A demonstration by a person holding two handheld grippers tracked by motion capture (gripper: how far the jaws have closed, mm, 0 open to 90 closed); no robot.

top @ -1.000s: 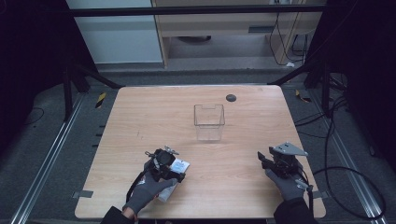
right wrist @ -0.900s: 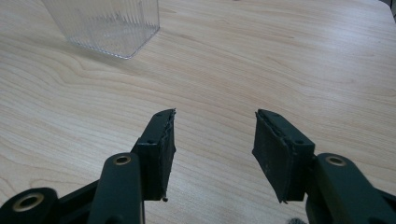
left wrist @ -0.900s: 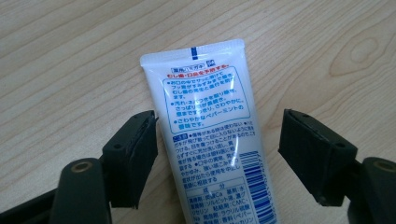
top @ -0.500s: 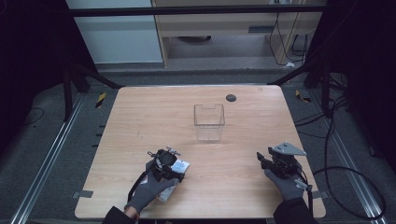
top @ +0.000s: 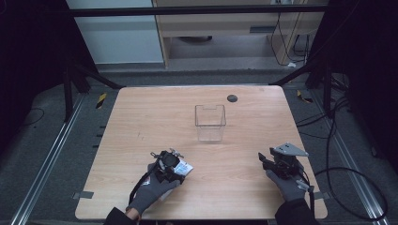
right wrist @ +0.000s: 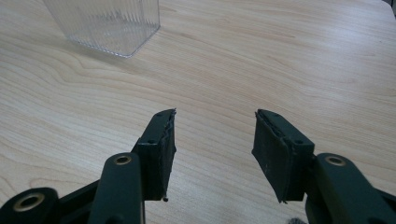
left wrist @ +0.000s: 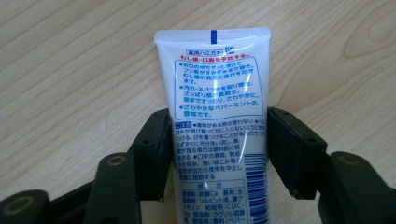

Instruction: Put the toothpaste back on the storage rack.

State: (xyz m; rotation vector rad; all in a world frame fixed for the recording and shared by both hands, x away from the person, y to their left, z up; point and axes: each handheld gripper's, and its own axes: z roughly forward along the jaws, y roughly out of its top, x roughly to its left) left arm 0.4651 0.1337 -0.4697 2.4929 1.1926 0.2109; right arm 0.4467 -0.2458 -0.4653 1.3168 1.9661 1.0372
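Table evenly lit, surroundings dark; sharp gripper views, slight glare.

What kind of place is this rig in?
Probably a lab data-collection cell: a bare wooden table between floor rails, loose cables, and office cabinets behind.

A white plastic toothpaste tube (left wrist: 217, 116) printed with blue and red Japanese text and a barcode lies flat on the wooden table, its crimped, blue-marked end pointing to twelve o'clock in the left gripper view, near the table's seven o'clock edge (top: 184, 167).
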